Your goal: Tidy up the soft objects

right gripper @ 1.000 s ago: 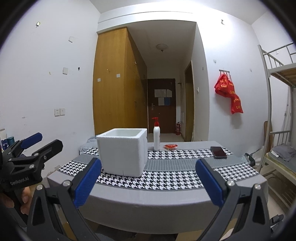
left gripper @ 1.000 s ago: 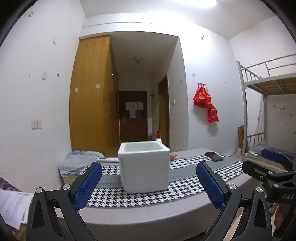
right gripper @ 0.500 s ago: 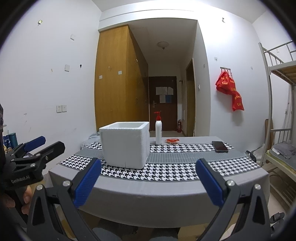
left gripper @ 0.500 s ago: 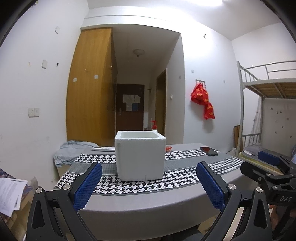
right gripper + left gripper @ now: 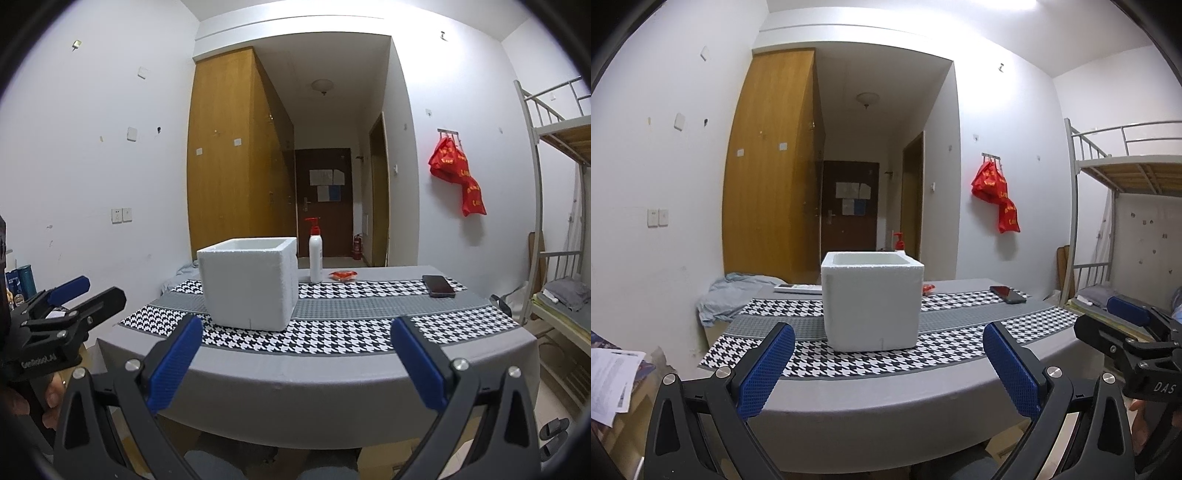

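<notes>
Soft red packet (image 5: 343,274), the only likely item for sorting, lies on the far side of the table (image 5: 332,369), just right of a white pump bottle (image 5: 316,254) and well apart from both tools. In the left wrist view only its edge (image 5: 928,288) shows past the box.

White foam box (image 5: 871,301) stands upright on the houndstooth runner (image 5: 332,338), open at the top, between the left gripper (image 5: 888,363) and the packet. Its interior cannot be seen from either camera. A dark phone (image 5: 438,285) lies flat toward the right end of the runner. A flat white object (image 5: 798,288) lies behind the box on the left; its nature is unclear. Crumpled pale cloth (image 5: 735,291) sits beyond the table's left end.

Left gripper stands spread wide, empty, short of the table edge. Right gripper (image 5: 295,363) likewise gapes wide, holding nothing. Each appears at the margin of the other's view, partly cut off.
</notes>
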The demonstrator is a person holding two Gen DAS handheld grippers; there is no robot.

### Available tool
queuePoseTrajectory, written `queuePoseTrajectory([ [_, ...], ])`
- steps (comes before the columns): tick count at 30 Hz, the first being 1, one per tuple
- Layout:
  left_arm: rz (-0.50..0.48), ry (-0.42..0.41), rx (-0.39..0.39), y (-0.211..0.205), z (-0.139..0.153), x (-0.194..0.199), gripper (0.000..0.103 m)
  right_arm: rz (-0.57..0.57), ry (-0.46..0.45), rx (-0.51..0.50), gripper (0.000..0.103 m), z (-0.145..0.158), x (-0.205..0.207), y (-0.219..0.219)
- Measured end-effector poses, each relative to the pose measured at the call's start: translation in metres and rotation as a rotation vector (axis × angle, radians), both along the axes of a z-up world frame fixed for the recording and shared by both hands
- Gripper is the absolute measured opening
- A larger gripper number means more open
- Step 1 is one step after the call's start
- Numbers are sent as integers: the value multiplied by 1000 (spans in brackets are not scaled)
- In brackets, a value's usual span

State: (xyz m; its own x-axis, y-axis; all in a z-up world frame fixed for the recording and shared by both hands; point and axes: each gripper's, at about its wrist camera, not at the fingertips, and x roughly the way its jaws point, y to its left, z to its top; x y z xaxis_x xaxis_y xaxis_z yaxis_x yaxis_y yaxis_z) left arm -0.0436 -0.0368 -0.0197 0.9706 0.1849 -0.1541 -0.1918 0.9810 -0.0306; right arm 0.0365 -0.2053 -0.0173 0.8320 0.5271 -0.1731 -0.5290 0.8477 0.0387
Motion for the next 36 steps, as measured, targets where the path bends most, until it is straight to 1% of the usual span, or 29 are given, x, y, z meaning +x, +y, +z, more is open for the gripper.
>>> queuePoseTrajectory([
  [3,13,-1,12,-2,0,1,102,1,1,5,103,-1,0,0],
  [7,6,0,4,0,0,1,102,1,4,5,103,-2,2,-1],
  [15,33,-4,20,0,-1,1,102,-5,5,4,103,-2,1,-4],
  [20,34,7,22,1,-2,3,102,-8,5,4,103,-3,0,-4],
  [36,38,-6,23,4,-4,-2,102,-9,15,2,103,-2,2,-6],
])
